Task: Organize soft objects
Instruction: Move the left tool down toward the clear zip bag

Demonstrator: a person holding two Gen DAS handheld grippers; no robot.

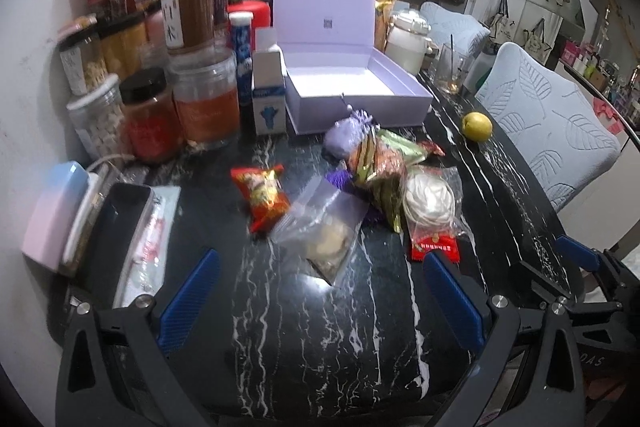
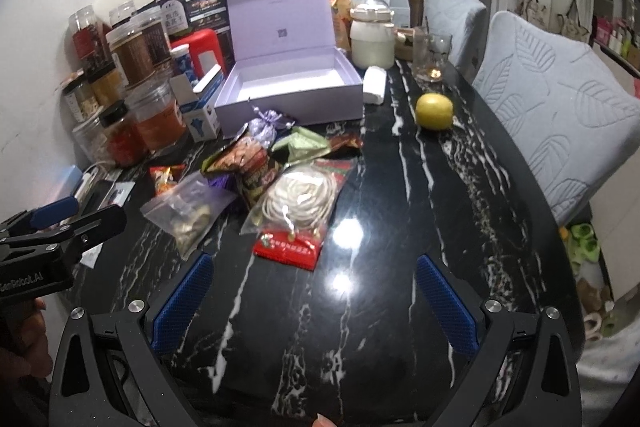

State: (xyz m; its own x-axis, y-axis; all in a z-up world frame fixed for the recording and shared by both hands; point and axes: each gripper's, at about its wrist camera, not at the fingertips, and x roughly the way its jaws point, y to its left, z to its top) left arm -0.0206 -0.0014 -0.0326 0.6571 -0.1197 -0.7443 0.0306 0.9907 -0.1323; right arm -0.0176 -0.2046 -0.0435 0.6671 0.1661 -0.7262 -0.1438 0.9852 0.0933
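An open, empty lilac box [image 1: 352, 95] [image 2: 288, 91] stands at the back of the black marble table [image 1: 320, 327]. In front of it lies a heap of soft packets: a lilac drawstring pouch [image 1: 346, 135] [image 2: 264, 131], a red snack bag [image 1: 262, 195] [image 2: 166, 177], a clear zip bag [image 1: 324, 231] [image 2: 188, 211], foil snack bags [image 1: 380, 167] [image 2: 248, 167] and a bag of white cord with a red header [image 1: 430, 207] [image 2: 300, 203]. My left gripper [image 1: 320, 295] is open, just short of the zip bag. My right gripper [image 2: 312, 299] is open, just short of the cord bag.
Jars and bottles [image 1: 160, 67] crowd the back left by the wall. A small white carton [image 1: 269, 99] stands left of the box. A yellow fruit [image 1: 477, 126] [image 2: 434, 111], a white pot [image 2: 372, 39] and glasses [image 2: 432, 59] sit at the right. Padded chairs [image 2: 552, 99] line the table's right edge.
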